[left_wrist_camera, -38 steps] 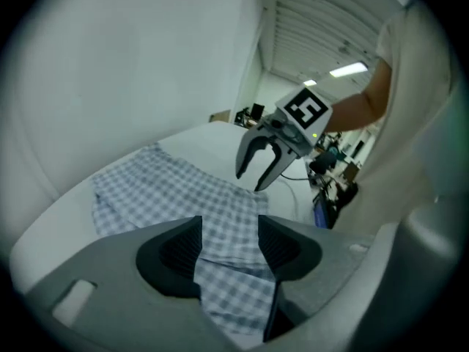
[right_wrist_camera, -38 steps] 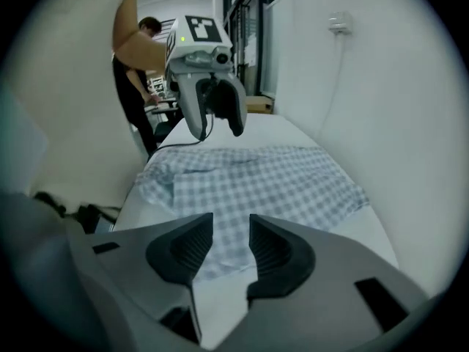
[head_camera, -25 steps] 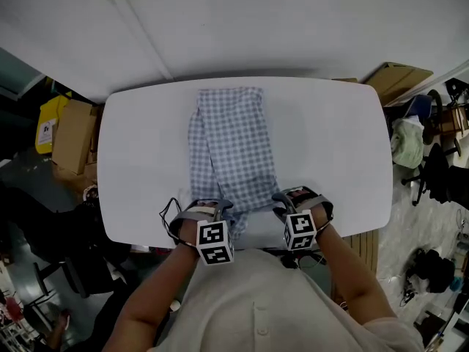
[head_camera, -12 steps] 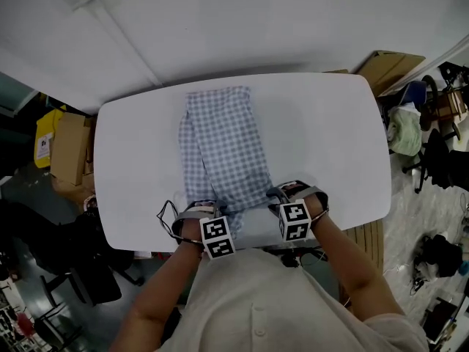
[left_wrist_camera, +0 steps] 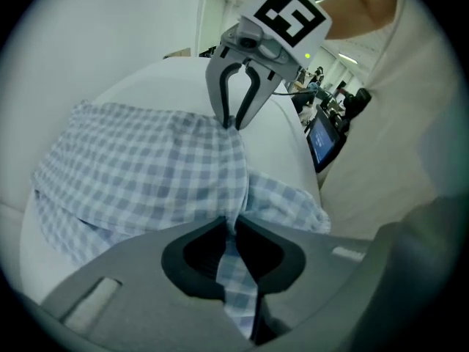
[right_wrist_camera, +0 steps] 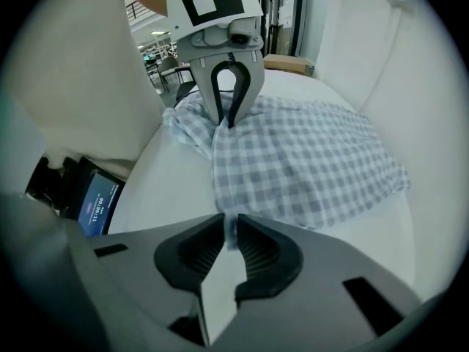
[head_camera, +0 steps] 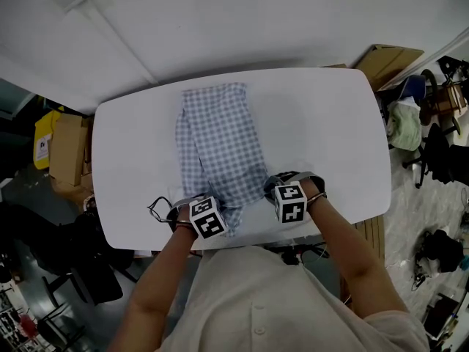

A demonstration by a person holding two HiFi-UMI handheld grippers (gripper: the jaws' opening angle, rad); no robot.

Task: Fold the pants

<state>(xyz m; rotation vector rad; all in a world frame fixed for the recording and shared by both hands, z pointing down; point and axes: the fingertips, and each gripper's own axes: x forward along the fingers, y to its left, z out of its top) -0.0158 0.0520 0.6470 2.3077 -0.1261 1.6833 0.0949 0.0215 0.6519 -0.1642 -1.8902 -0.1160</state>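
Pinching the near end of the checked pants [head_camera: 218, 145] with the left tool [left_wrist_camera: 233, 226] and the right tool [right_wrist_camera: 229, 229], one at each corner, both just closed onto cloth. Spread lengthwise down the middle of the white surface [head_camera: 330, 123], far end flat.

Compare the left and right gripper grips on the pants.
The left gripper has a strip of the pants running through its jaws and out behind. The right gripper pinches only the cloth's edge at its tips. Left takes the near left corner, right the near right corner. Shared: both jaws have just been closing and now press on cloth.
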